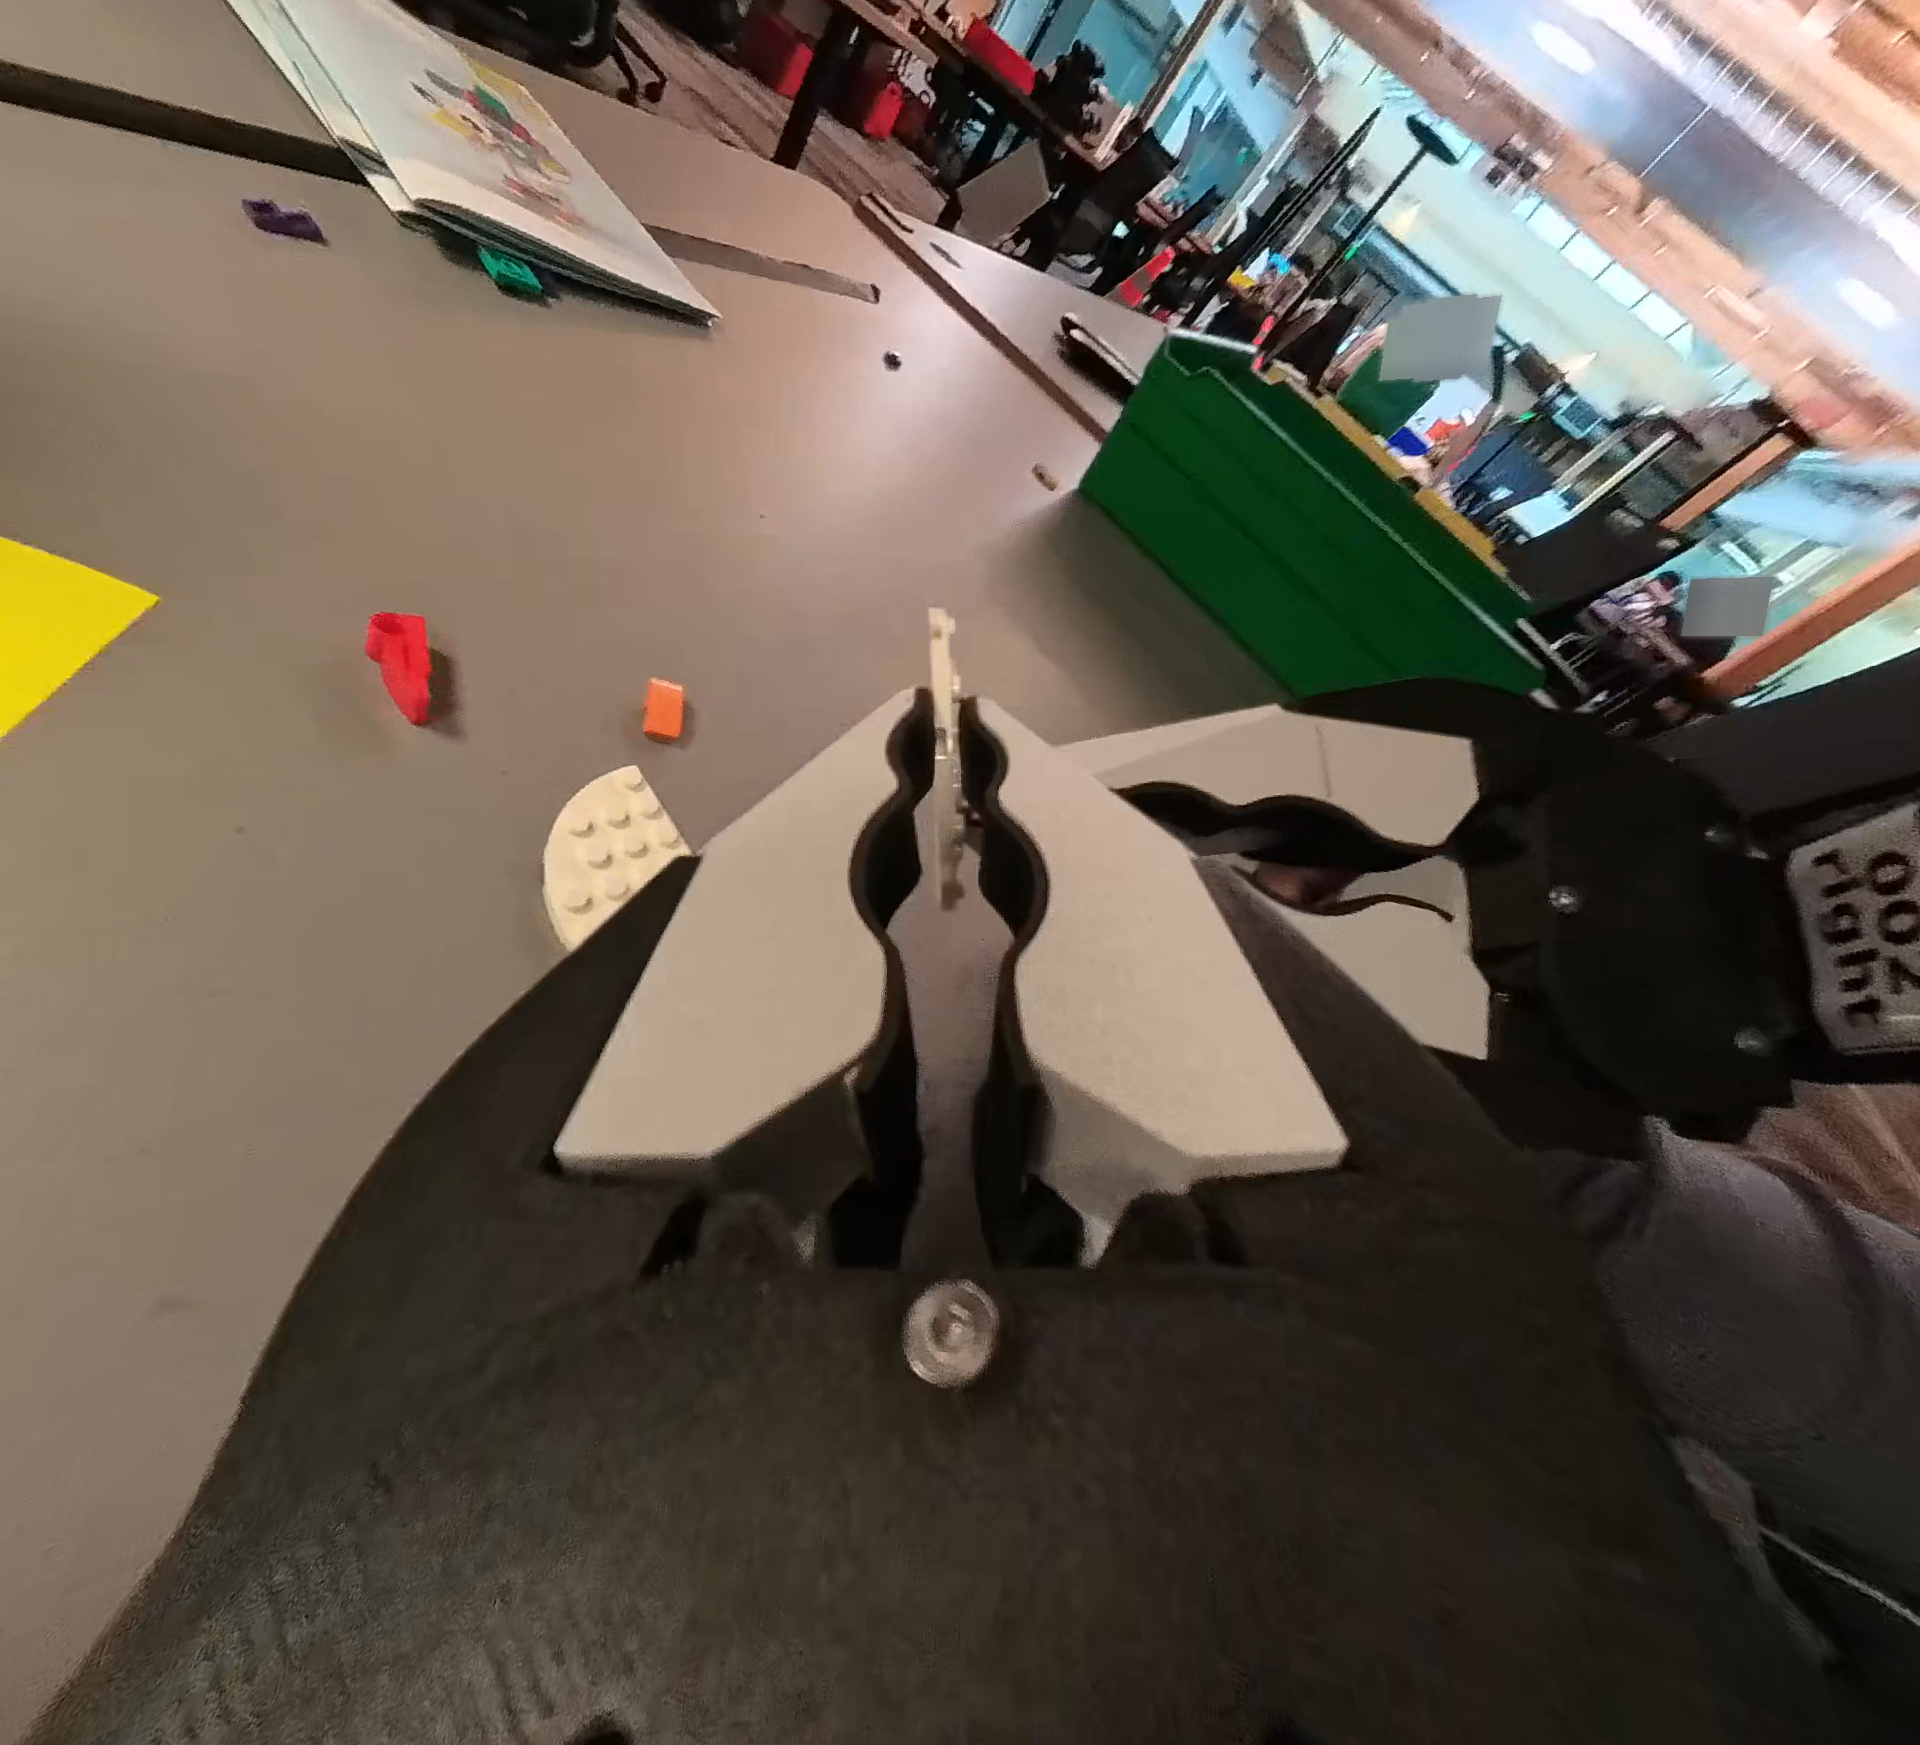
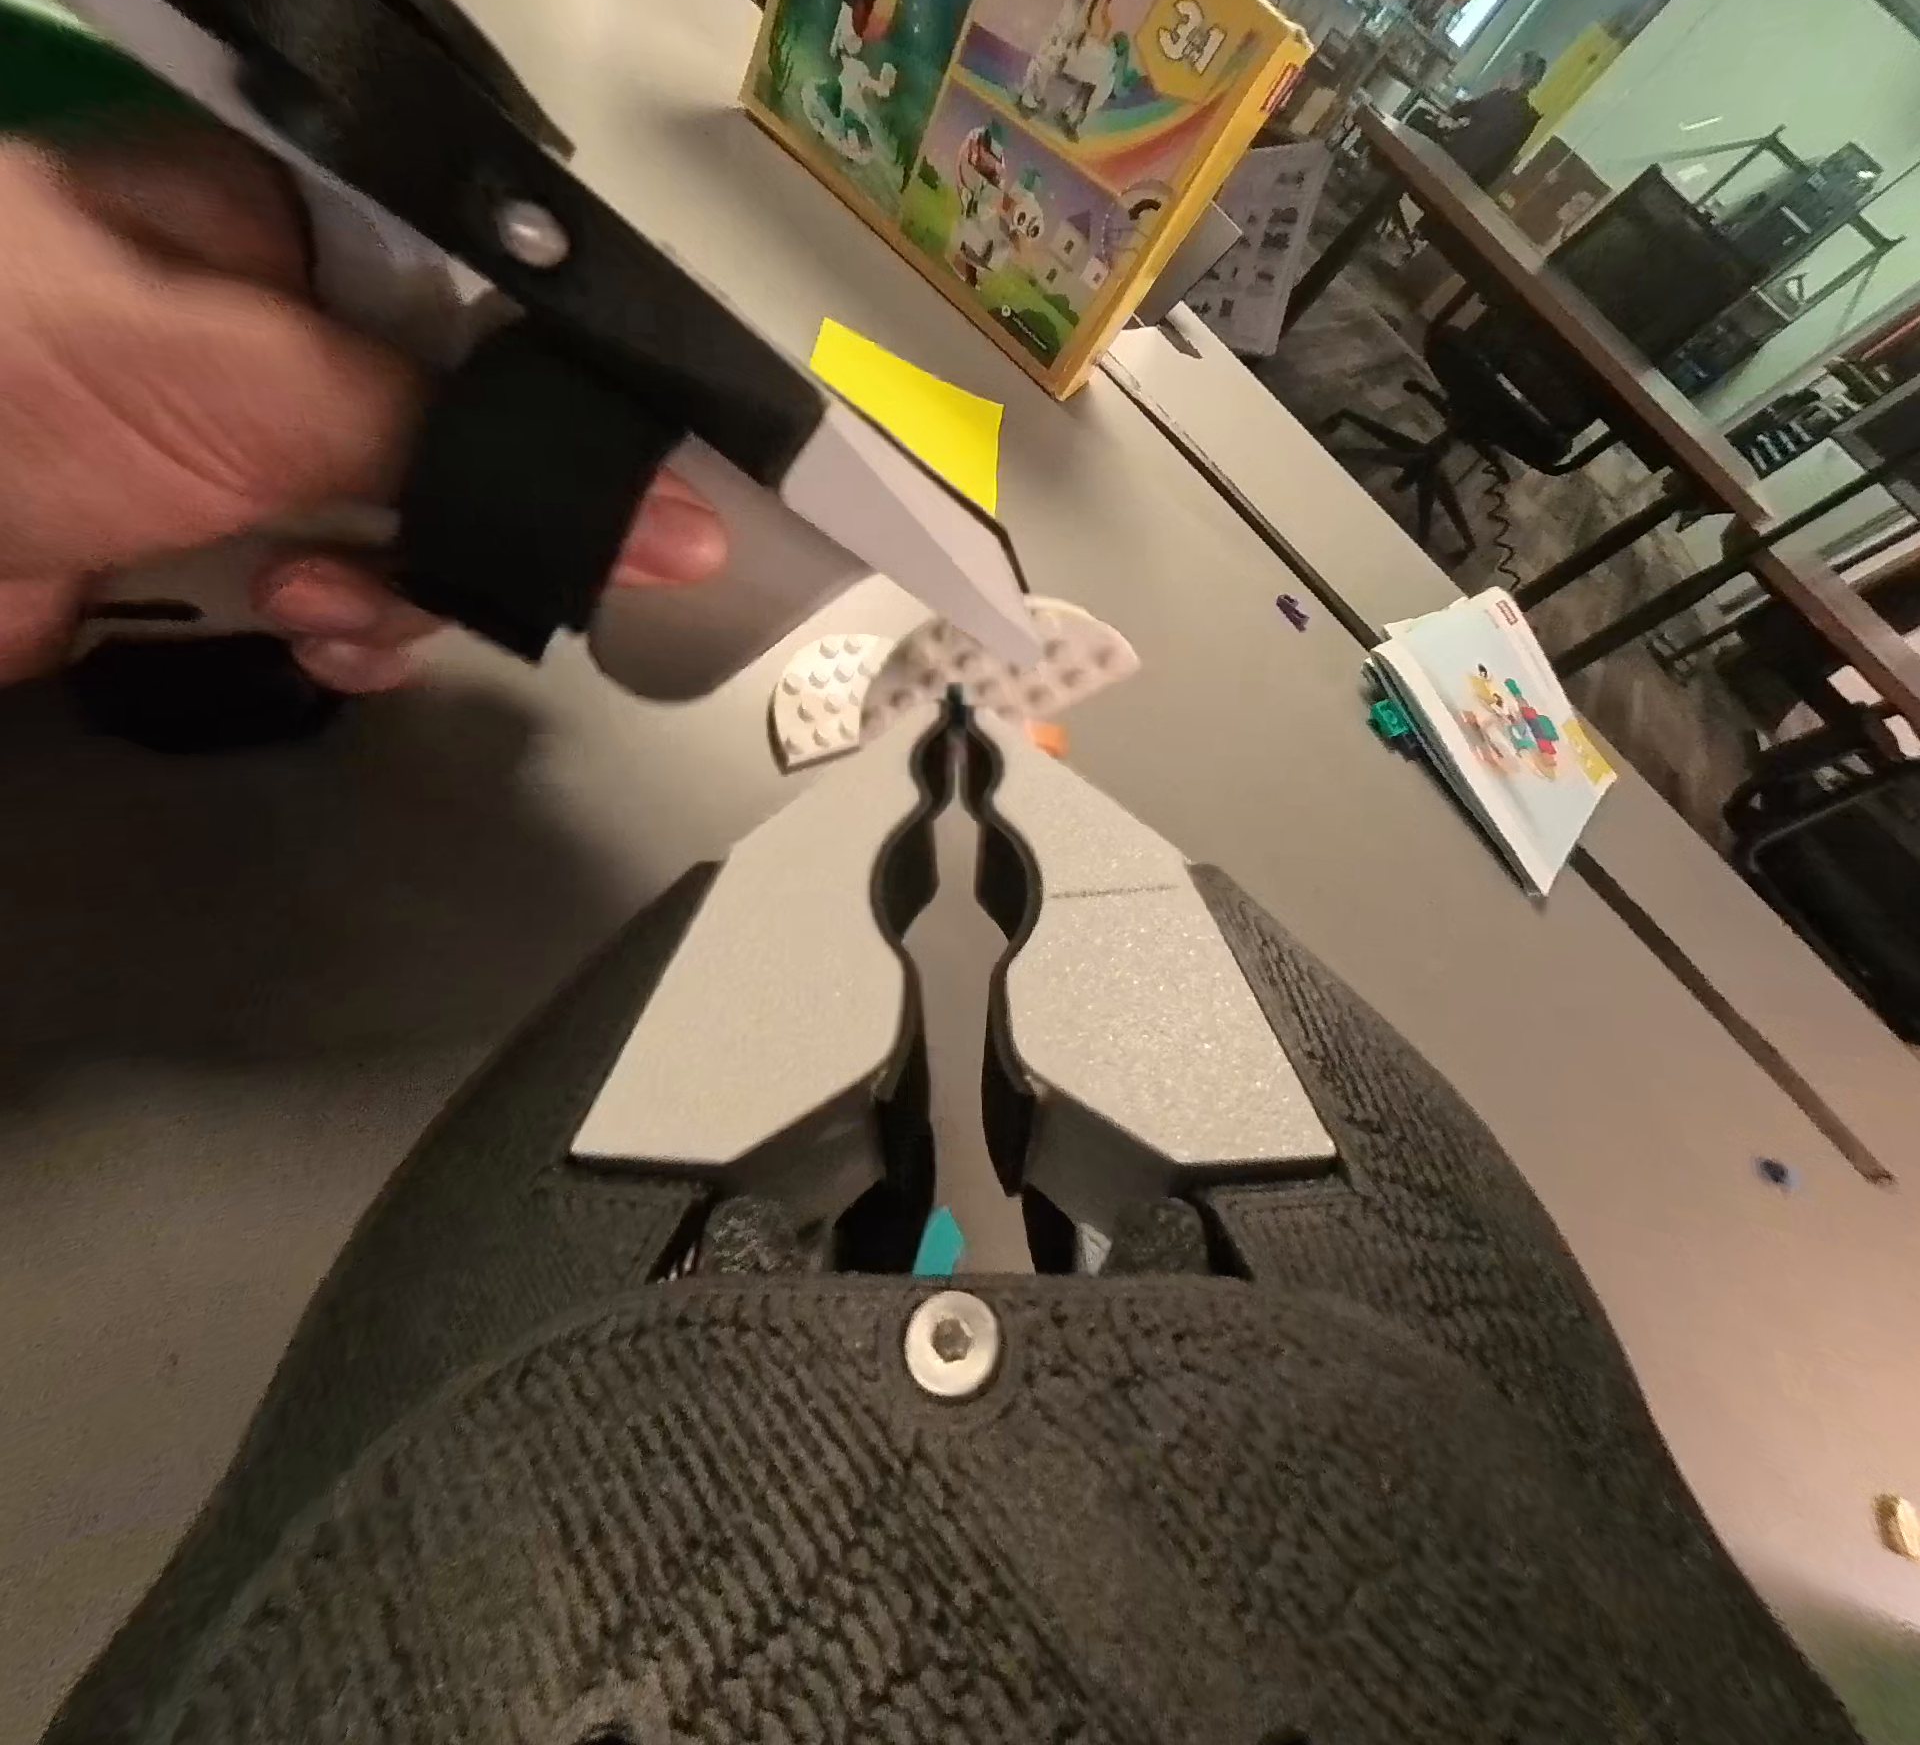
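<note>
Above the table (image 1: 520,469), left tool (image 1: 945,708) pinches white plate (image 1: 943,656).

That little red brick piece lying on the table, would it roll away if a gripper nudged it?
Probably it would slide more than roll: the red piece looks angular apart from one round end. It seems small, rigid plastic, so likely light and easily skidded across the smooth grey table.

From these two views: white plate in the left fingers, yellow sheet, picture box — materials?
White plate: looks like rigid moulded plastic, matte, judging by its studs and thin crisp edge. Yellow sheet: probably paper or thin card, lying flat with sharp corners. Picture box: apparently printed cardboard, slightly glossy.
</note>
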`<act>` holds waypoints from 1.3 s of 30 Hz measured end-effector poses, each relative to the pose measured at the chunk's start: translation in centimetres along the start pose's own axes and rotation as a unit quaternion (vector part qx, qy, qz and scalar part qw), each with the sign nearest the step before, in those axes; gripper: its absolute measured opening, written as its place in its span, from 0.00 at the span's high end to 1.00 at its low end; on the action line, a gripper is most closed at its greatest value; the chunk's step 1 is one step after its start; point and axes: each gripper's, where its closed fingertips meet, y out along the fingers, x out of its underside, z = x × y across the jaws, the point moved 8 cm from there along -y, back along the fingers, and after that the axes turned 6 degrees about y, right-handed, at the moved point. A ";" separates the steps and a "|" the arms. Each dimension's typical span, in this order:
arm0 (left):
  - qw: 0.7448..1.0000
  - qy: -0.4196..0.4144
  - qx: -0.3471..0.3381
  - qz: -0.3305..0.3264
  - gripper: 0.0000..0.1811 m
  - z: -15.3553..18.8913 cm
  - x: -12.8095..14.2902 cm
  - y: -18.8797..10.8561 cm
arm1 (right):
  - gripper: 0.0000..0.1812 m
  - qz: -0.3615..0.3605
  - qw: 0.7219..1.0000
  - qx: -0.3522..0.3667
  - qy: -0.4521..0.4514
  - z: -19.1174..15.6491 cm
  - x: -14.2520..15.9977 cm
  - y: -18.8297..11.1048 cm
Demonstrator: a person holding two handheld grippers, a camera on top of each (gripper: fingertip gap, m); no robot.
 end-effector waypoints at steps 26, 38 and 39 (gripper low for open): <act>0.961 0.247 -0.121 0.011 0.57 1.3 -0.7 -0.1 | 0.64 0.096 0.987 0.091 0.094 6.6 2.3 -1.6; 0.924 0.294 -0.174 0.170 0.25 1.3 -2.5 -2.4 | 0.52 0.252 0.921 0.294 0.035 9.2 1.9 -6.2; 0.923 0.292 -0.172 0.182 0.25 1.3 -2.7 -2.7 | 0.52 0.261 0.915 0.304 0.043 9.4 2.0 -6.7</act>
